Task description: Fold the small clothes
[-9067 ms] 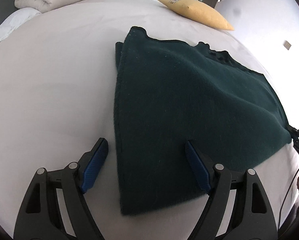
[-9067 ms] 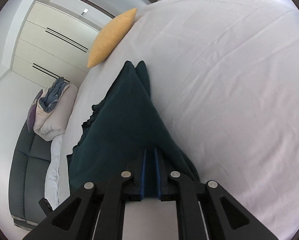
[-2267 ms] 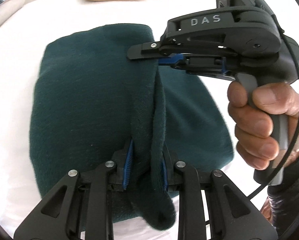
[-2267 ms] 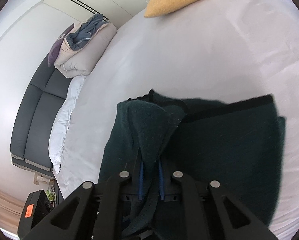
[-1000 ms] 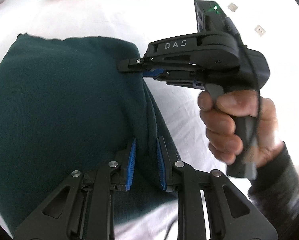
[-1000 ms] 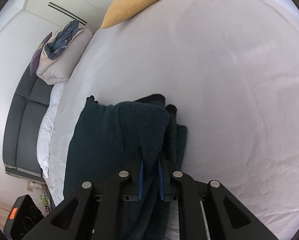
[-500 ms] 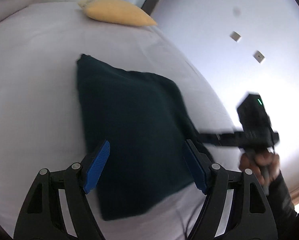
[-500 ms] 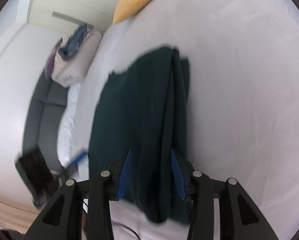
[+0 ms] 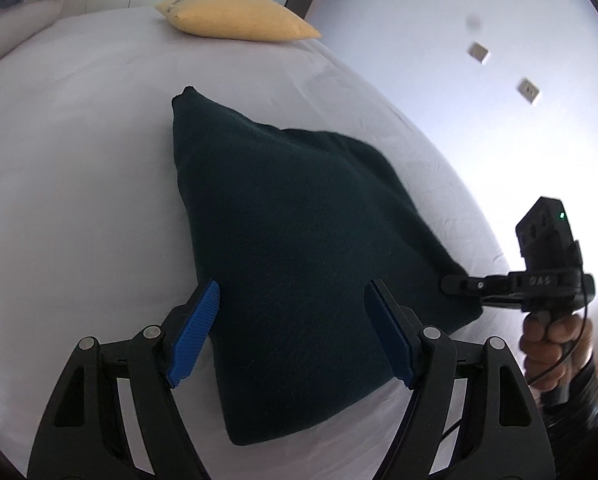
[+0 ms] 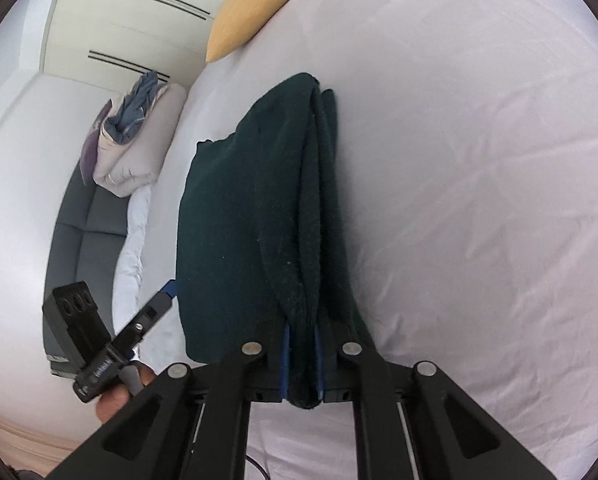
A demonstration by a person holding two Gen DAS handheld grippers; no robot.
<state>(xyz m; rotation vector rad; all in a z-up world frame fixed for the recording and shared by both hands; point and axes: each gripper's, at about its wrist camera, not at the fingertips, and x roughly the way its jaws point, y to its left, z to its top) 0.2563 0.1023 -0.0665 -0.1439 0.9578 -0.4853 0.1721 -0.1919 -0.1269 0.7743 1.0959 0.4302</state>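
A dark green garment (image 9: pixel 299 240) lies folded into a thick rectangle on the white bed (image 9: pixel 79 160). My left gripper (image 9: pixel 293 334) hangs open over the garment's near edge, its blue pads (image 9: pixel 195 332) wide apart and touching nothing. At the garment's right corner, my right gripper (image 9: pixel 449 282) bites into the cloth. In the right wrist view the garment (image 10: pixel 239 220) runs away from my right gripper (image 10: pixel 301 354), whose jaws are closing; its pads press a thick fold of the near edge. The left gripper (image 10: pixel 167 280) shows at the lower left, beside the garment.
A yellow pillow (image 9: pixel 235 20) lies at the bed's far end. Rolled bedding (image 10: pixel 135 148) and a dark grey sofa (image 10: pixel 87 216) stand beyond the bed's left side. A person's hand (image 9: pixel 555 340) holds the right gripper's handle, a cable trailing below it.
The left gripper let go of the garment, opened wide and drew back. The right gripper opened, slid to the near edge and shut on a fold there. The garment now lies flat.
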